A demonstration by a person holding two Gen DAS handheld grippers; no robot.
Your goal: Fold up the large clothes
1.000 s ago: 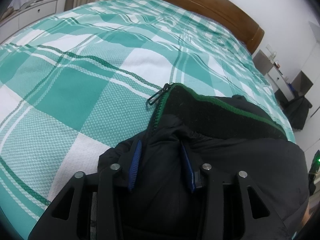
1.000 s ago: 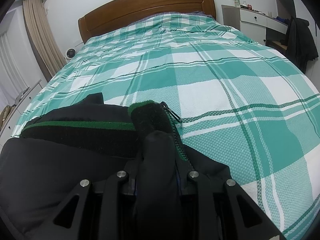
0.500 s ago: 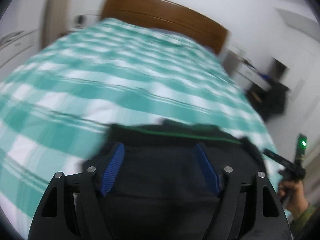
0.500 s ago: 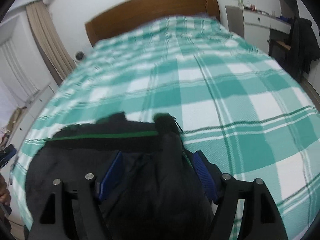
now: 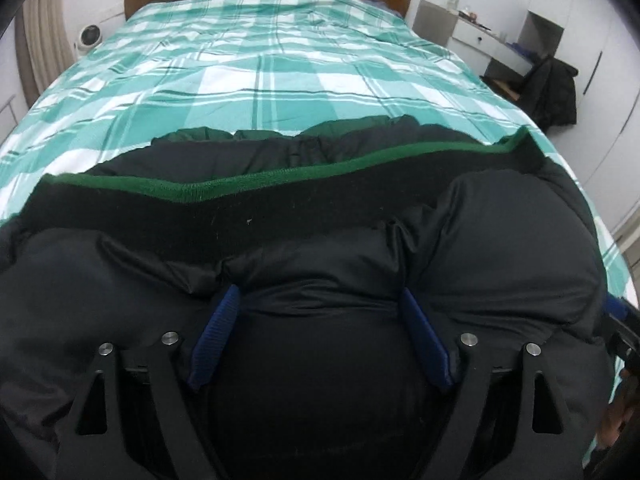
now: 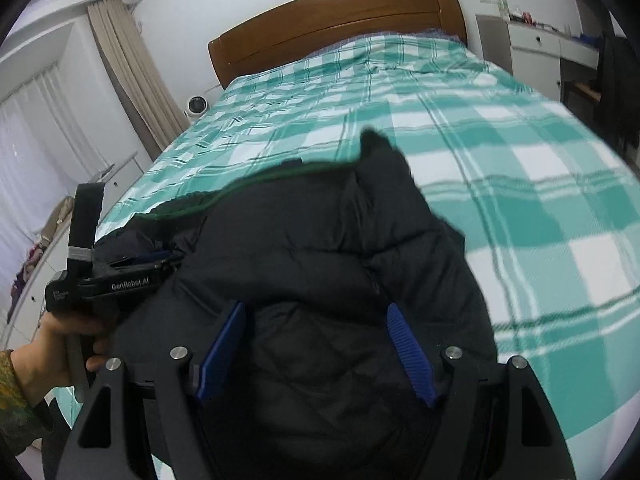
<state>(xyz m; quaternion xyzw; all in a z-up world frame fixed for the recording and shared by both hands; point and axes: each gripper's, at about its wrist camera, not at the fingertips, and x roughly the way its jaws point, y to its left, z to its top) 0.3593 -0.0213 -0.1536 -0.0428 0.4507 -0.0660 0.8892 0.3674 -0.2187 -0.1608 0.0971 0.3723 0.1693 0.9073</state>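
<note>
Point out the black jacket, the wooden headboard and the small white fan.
black jacket (image 5: 500, 240), left wrist view, puffy shoulder panel.
wooden headboard (image 6: 340, 28), right wrist view, middle of board.
small white fan (image 6: 197, 104), right wrist view, round face.

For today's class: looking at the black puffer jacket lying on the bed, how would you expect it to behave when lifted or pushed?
The black puffer jacket looks puffy and quilted, so probably light for its bulk. Its creases suggest it would flop, not hold shape. The smooth shell may slip between pads.
</note>
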